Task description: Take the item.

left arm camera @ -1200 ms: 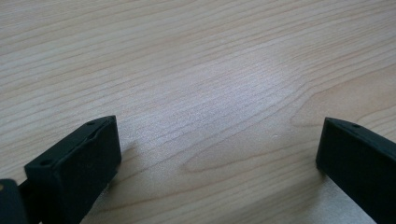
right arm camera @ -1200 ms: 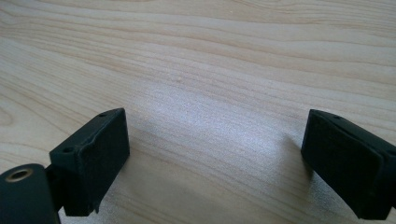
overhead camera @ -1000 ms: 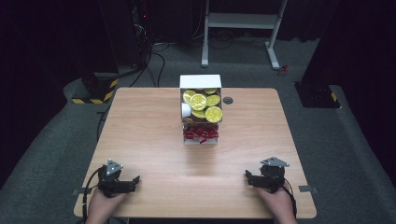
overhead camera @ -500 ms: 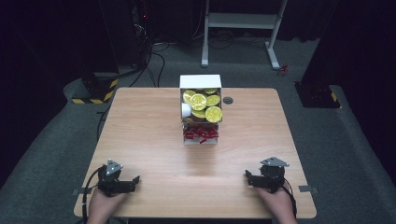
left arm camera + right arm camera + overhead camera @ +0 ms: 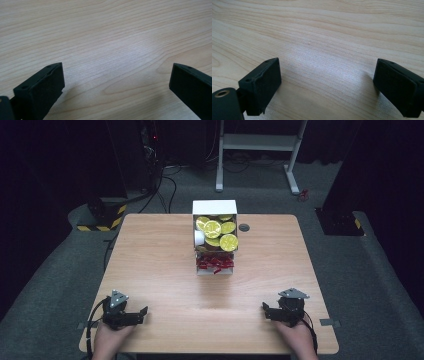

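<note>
A white open box (image 5: 215,238) stands at the table's far middle, its upper part packed with yellow-green round lids and its lower part with red wrapped pieces. My left gripper (image 5: 144,314) rests near the front left edge of the wooden table (image 5: 160,260), held by a hand. In the left gripper view, my left gripper (image 5: 116,80) is open, with bare wood between the jaws. My right gripper (image 5: 264,311) rests near the front right edge. Seen up close in its own view, the right gripper (image 5: 327,82) is also open over bare wood. Both are well short of the box.
A small dark round grommet (image 5: 244,227) sits in the tabletop right of the box. Beyond the table lie grey carpet, a white desk frame (image 5: 260,150), cables and a yellow-black striped base (image 5: 100,217).
</note>
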`<state>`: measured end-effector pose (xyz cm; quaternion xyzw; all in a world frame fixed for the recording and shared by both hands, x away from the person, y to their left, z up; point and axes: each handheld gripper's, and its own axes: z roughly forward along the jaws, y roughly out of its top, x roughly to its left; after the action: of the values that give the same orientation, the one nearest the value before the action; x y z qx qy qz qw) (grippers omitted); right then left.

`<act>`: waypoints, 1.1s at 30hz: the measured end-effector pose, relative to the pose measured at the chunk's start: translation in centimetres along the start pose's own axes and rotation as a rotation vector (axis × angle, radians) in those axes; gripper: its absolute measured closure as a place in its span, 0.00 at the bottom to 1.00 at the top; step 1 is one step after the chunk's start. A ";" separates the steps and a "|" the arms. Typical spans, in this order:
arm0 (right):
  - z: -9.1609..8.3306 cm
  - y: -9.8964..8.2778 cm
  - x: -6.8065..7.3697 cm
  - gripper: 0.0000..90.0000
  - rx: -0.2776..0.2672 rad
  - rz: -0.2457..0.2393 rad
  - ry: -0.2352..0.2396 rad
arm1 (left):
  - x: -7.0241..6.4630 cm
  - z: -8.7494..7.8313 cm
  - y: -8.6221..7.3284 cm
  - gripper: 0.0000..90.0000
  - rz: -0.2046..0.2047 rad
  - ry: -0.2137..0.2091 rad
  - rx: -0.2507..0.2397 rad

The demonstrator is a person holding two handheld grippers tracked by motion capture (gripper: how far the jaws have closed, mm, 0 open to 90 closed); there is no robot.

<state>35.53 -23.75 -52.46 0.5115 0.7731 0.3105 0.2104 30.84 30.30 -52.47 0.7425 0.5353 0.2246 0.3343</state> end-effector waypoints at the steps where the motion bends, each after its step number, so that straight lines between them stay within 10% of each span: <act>1: 0.0 0.0 0.0 0.09 0.001 0.001 0.000 | -0.1 -0.1 0.1 0.01 0.008 -0.004 0.000; 33: 0.0 0.0 0.0 0.09 0.002 0.004 0.000 | -5.2 -4.6 7.9 0.01 0.045 -0.098 -0.174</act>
<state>35.49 -23.72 -52.45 0.5131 0.7724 0.3102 0.2096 31.08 24.95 -43.45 0.7326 0.4798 0.2413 0.4181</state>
